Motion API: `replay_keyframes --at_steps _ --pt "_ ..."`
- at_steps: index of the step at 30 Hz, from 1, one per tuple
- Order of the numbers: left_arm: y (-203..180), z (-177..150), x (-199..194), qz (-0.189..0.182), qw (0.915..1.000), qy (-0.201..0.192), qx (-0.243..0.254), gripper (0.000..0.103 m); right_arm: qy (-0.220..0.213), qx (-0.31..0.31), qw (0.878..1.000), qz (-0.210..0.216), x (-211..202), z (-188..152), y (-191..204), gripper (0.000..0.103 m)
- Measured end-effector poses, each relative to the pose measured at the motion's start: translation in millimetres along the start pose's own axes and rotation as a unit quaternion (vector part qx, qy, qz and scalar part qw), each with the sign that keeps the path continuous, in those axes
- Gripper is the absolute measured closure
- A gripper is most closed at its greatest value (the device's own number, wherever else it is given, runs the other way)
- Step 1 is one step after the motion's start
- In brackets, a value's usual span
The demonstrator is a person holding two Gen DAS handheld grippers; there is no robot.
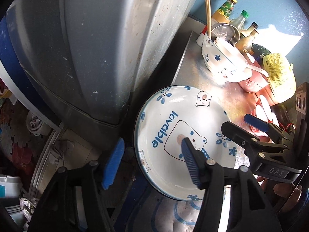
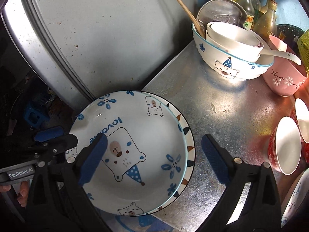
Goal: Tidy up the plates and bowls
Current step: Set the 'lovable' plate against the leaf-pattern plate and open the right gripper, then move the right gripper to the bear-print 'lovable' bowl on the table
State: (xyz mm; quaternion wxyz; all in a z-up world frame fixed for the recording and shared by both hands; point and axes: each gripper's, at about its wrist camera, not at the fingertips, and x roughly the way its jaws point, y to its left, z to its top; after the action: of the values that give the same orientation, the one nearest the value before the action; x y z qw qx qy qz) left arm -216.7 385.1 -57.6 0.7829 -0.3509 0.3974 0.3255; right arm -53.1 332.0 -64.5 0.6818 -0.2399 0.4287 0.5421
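Observation:
A white bear plate (image 1: 173,116) (image 2: 146,135) printed "lovable" lies on a second plate with a dark triangle rim (image 2: 190,135), at the near left corner of the metal counter (image 2: 222,100). My left gripper (image 1: 152,145) (image 2: 61,136) is open and straddles the plate's left rim, one finger past the counter edge and the other over the bear. My right gripper (image 2: 154,141) (image 1: 241,124) is open too, its left finger above the plate's middle and its right finger over bare counter beside the stack. No pad presses on either plate.
A big bear bowl (image 2: 227,65) holds nested white bowls, chopsticks and a spoon at the back. A pink bowl (image 2: 283,81), red cups (image 2: 285,147), bottles (image 2: 249,5) and a yellow basket (image 1: 280,73) crowd the right. A grey appliance (image 2: 96,38) stands left of the counter.

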Motion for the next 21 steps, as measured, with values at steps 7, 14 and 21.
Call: replay_keyframes --at_steps 7,14,21 --pt "-22 1 -10 -0.008 0.9994 -0.011 0.032 0.001 -0.011 0.075 0.997 -0.001 -28 -21 -39 0.0" --pt "-57 -4 -13 -0.019 0.9976 -0.007 0.066 0.001 -0.021 0.135 0.991 -0.008 -74 -50 -70 0.0" --pt "-100 -16 -15 -0.049 0.9925 -0.003 0.112 0.0 -0.033 0.165 0.985 -0.036 -105 -71 -89 0.0"
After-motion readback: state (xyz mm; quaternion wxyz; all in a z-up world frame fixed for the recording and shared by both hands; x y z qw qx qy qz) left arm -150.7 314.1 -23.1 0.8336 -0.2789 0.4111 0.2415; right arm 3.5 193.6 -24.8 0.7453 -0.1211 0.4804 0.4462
